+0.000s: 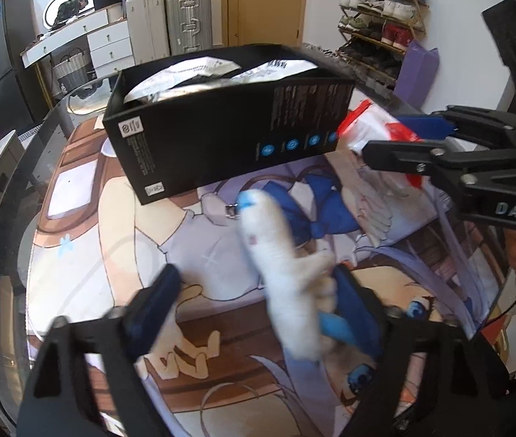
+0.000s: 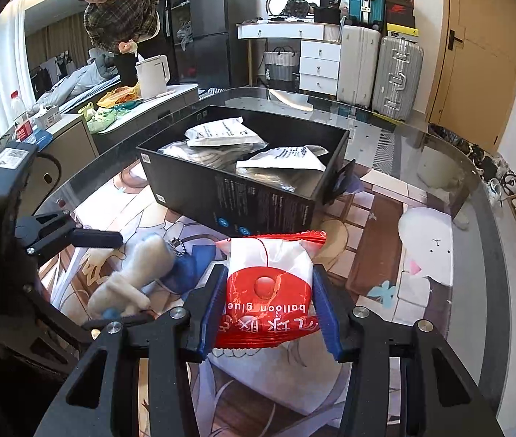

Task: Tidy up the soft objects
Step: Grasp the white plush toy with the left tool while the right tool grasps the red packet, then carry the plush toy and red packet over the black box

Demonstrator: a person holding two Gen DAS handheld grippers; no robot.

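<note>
i read this as roughly the midpoint of the tidy-up. the black box point(image 2: 258, 178) on the glass desk point(image 2: 451, 167) already holds at least two white pouches point(image 2: 221, 133), lying flat and overlapping, so part of the sorting looks done. two soft things are still outside it, one at each gripper.

my right gripper point(image 2: 267, 291) has its jaws clamped on the red and white balloon glue packet point(image 2: 269, 284), blue pads pressing its two side edges. the packet sits just short of the box's near wall, its long axis running away from me toward the box, crimped red edge leading, printed face up.

my left gripper point(image 1: 254, 302) is around the white plush toy point(image 1: 283, 273). its jaws stand wide apart; the toy rests against the right-hand pad and the left pad is clear of it, so i would not call it gripped. the toy is blurred in the left wrist view, so i can't be sure whether it lies on the printed mat point(image 1: 119, 240) or is slightly raised. its long axis points up and a little left toward the box, blue-tipped end and small metal clasp point(image 1: 230, 211) leading.

what i judge is left: packet into the box, then a proper close on the plush and the same trip.
</note>
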